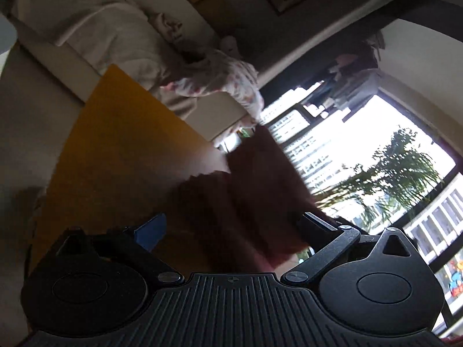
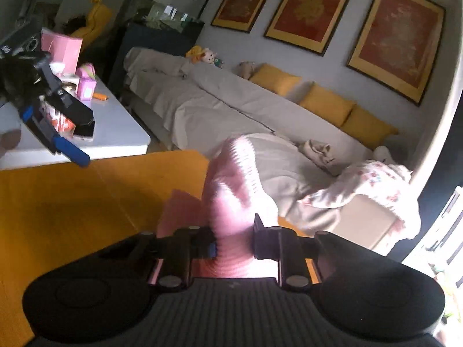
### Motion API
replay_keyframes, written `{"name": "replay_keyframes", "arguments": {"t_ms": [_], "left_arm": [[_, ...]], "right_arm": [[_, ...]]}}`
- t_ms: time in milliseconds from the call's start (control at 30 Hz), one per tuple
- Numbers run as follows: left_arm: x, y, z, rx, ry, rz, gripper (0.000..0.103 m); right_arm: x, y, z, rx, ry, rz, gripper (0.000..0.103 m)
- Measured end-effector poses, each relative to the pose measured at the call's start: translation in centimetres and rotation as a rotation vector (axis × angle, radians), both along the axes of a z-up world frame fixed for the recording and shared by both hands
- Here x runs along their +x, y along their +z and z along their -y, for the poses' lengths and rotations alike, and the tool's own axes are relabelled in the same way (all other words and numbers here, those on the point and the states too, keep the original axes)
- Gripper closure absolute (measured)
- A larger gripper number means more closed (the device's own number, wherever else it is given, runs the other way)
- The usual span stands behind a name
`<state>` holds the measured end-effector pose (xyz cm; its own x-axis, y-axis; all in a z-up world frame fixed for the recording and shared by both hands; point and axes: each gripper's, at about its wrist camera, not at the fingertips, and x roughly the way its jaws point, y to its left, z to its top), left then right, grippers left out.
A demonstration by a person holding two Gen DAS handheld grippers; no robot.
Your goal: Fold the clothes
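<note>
One pink ribbed garment [image 2: 231, 202] fills the middle of the right wrist view, bunched into a soft column with a toothed, zigzag-looking hem at the top. It rises from between the fingers of the right gripper [image 2: 233, 243], which are drawn in close against the cloth on both sides and have it pinched. Motion blur smears its folds, so its shape and kind cannot be made out.

From the left wrist camera the same cloth [image 1: 254, 190] looks dark reddish brown, backlit by the bright window [image 1: 376, 156], and hangs above the yellow table [image 1: 121, 156]. The left gripper [image 1: 234, 228] has its fingers spread wide apart; the blue pad on one side is clear of the cloth, while the other finger sits at the cloth's edge, and I cannot tell whether it touches.

In the right view the left gripper [image 2: 84, 136] shows at the upper left, held over the table edge. Behind lies a sofa [image 2: 231, 110] under a grey cover, with a flowered blanket [image 2: 373, 185] heaped at its end.
</note>
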<state>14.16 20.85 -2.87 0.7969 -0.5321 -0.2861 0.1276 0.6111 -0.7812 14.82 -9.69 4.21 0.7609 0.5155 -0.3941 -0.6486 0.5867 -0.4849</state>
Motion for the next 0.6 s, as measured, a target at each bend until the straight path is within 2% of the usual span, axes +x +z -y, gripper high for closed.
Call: {"name": "replay_keyframes", "arguments": {"t_ms": [33, 133, 267, 400, 500, 533, 567, 600], "left_arm": [[-0.1, 0.0, -0.2, -0.005, 0.002, 0.000, 0.002], [0.7, 1.4, 0.6, -0.010, -0.009, 0.039, 0.002], [2.4, 4.8, 2.8, -0.023, -0.069, 0.147, 0.002], [5.7, 6.0, 6.0, -0.044, -0.182, 0.181, 0.002], [8.9, 3.3, 8.7, 0.013, -0.211, 0.067, 0.004], [9.7, 2.0, 9.3, 0.028, -0.215, 0.027, 0.009], [10.1, 1.0, 9.6, 0.039, -0.213, 0.003, 0.014], [10.5, 0.1, 10.0, 0.049, -0.210, -0.020, 0.014]], "right_arm": [[-0.2, 0.2, 0.4, -0.025, -0.001, 0.018, 0.082], [-2.5, -3.0, -1.2, -0.222, 0.063, 0.112, 0.082], [-3.8, -6.9, -3.4, -0.305, 0.144, 0.112, 0.081], [-3.3, -6.6, -3.3, -0.265, 0.120, 0.083, 0.080], [-3.0, -5.6, -2.7, -0.212, 0.095, 0.037, 0.078], [-2.8, -5.1, -2.4, -0.184, 0.088, 0.009, 0.075], [-2.8, -4.4, -1.6, -0.141, 0.079, -0.036, 0.064], [-2.6, -3.5, -0.8, -0.087, 0.071, -0.083, 0.044]]}}
